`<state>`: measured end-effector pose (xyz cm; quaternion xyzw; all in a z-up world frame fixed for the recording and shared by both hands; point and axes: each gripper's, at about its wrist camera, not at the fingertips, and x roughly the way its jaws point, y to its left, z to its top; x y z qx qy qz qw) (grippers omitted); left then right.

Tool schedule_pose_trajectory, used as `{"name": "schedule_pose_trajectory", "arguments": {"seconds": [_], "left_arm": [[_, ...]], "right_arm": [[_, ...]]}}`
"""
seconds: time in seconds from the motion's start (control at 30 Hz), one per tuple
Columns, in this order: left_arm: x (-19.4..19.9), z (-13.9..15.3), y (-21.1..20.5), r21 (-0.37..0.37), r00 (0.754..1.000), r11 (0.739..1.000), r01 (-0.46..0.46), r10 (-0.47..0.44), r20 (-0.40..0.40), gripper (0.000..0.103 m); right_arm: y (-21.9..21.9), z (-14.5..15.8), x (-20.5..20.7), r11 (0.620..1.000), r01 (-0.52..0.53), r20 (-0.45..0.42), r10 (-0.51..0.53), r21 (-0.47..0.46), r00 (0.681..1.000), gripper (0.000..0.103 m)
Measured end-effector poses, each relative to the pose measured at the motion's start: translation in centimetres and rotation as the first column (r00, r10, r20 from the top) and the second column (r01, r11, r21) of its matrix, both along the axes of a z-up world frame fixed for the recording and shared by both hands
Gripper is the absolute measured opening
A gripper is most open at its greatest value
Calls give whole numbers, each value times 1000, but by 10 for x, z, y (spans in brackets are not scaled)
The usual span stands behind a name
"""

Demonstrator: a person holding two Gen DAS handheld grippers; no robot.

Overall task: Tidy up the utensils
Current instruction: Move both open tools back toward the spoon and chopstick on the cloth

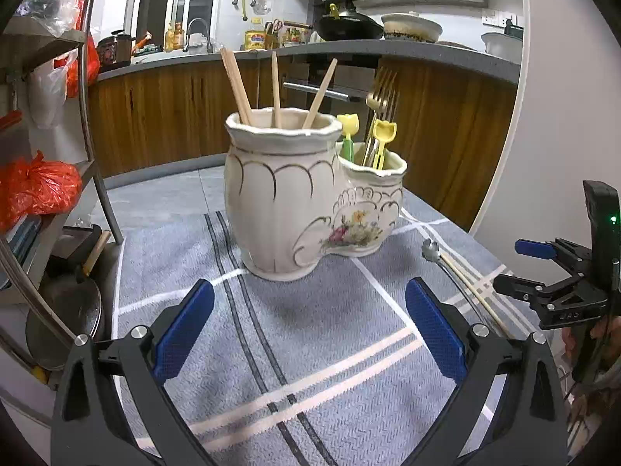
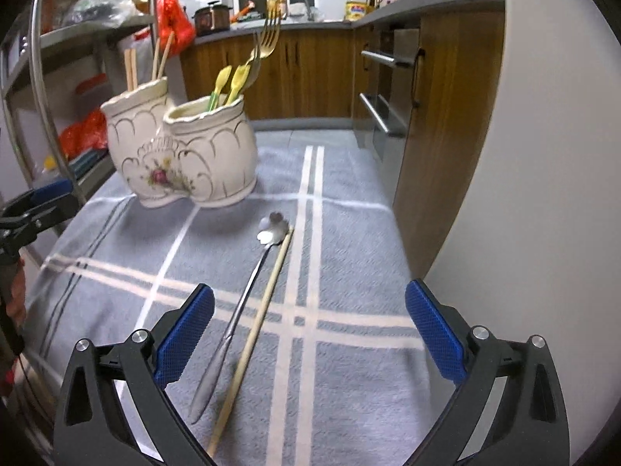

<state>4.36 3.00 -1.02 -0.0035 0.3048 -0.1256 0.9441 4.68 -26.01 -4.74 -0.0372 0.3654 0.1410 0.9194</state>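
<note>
Right wrist view shows your right tool (image 2: 309, 334) spread wide and empty over the spoon (image 2: 236, 310) and chopstick (image 2: 256, 322), touching side by side near the counter's (image 2: 349, 233) right edge. Closing now could pinch both (the left tool (image 1: 309, 330) also gapes, empty, facing the holder (image 1: 295, 194)).

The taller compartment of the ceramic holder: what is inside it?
Four wooden chopsticks stand inside the taller compartment, leaning at different angles. Their lower ends and the bottom are hidden by its wall.
</note>
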Motion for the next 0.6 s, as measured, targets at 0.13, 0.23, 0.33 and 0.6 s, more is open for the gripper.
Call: {"name": "schedule_pose_trajectory", "arguments": {"seconds": [0.13, 0.23, 0.33, 0.6], "left_arm": [[-2, -2, 1, -6, 1000, 1000, 5, -5, 0, 97], [-4, -1, 2, -15, 1000, 1000, 7, -7, 1, 97], [-5, 1, 3, -27, 1000, 1000, 12, -11, 5, 97], [-7, 2, 4, -54, 1000, 998, 23, -22, 10, 97]], "right_arm": [[14, -3, 4, 1000, -19, -17, 19, 0, 1000, 98], [24, -2, 6, 1000, -29, -22, 29, -7, 999, 98], [31, -2, 13, 1000, -25, -28, 25, -7, 999, 98], [40, -5, 30, 1000, -14, -78, 14, 4, 997, 73]]}}
